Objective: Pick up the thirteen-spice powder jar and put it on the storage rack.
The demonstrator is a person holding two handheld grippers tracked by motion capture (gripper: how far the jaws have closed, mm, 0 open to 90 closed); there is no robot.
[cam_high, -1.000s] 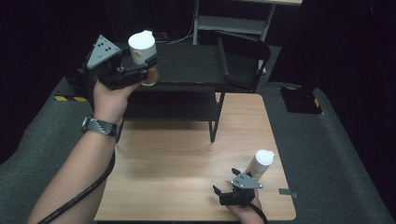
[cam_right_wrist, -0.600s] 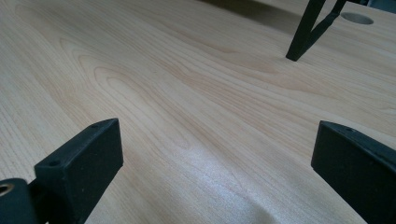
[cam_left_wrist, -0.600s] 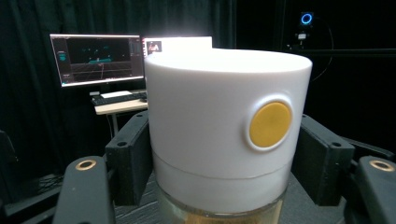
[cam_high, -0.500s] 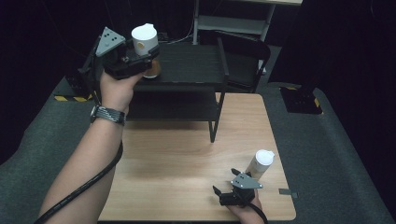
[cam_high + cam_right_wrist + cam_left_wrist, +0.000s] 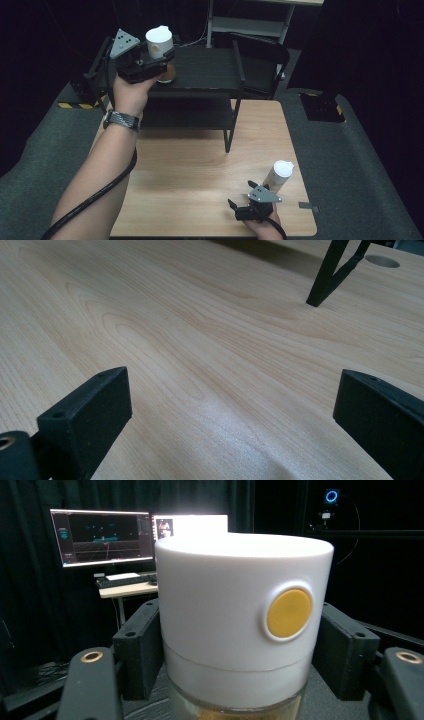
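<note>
Jar (image 5: 160,50) between left gripper (image 5: 162,62) jaws

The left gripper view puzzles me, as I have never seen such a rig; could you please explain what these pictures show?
A person holds a hand-held claw in each hand. The high view looks down on the wooden table; the other two pictures come from cameras riding on the claws. The left claw is shut on a white-capped jar, held at the top of a black rack. That jar, with a yellow dot on its cap, sits between the black jaws. The right claw rests open on the table, beside a white-capped bottle standing there.
</note>
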